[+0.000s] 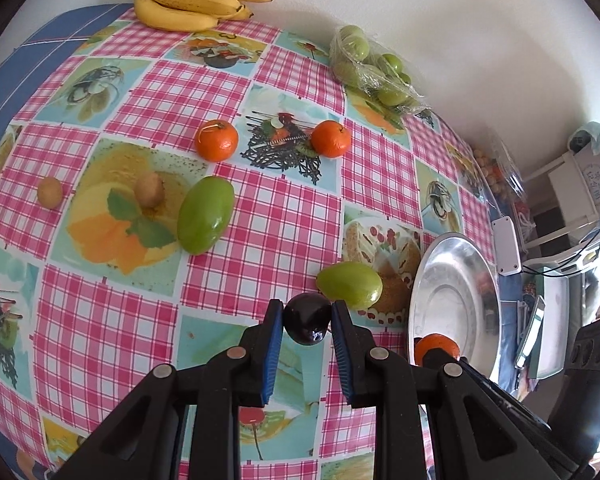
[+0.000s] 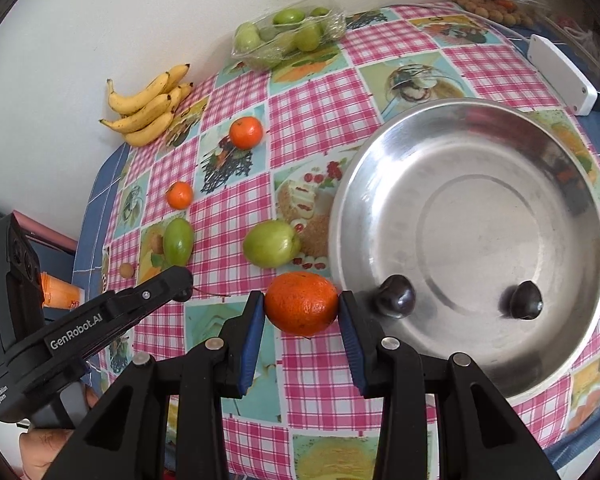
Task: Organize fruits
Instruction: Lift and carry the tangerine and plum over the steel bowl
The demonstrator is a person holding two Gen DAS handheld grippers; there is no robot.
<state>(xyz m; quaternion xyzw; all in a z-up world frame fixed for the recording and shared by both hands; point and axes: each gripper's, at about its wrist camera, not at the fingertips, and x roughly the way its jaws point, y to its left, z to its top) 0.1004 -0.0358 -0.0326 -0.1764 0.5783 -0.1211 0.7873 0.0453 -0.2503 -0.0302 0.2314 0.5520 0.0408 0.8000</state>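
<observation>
right gripper (image 2: 301, 307) clamps tangerine (image 2: 302, 303) | steel bowl (image 2: 580, 184) at two o'clock, nearer it | left gripper (image 1: 307, 322) pinches dark plum (image 1: 307, 323)

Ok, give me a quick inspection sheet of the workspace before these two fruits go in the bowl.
Surface: table under a pink checked cloth with food prints.
Job's things: steel bowl with two dark plums inside; on the cloth two loose oranges, two green fruits, two small brown fruits, a banana bunch.
Clutter: wrapped tray of green fruit, clear bag of small round things at the far edge.
Grippers: left gripper shut on a dark plum; right gripper shut on an orange.
Cables: white adapter box with a dark lead.
Surroundings: white wall; white furniture beside the table.
</observation>
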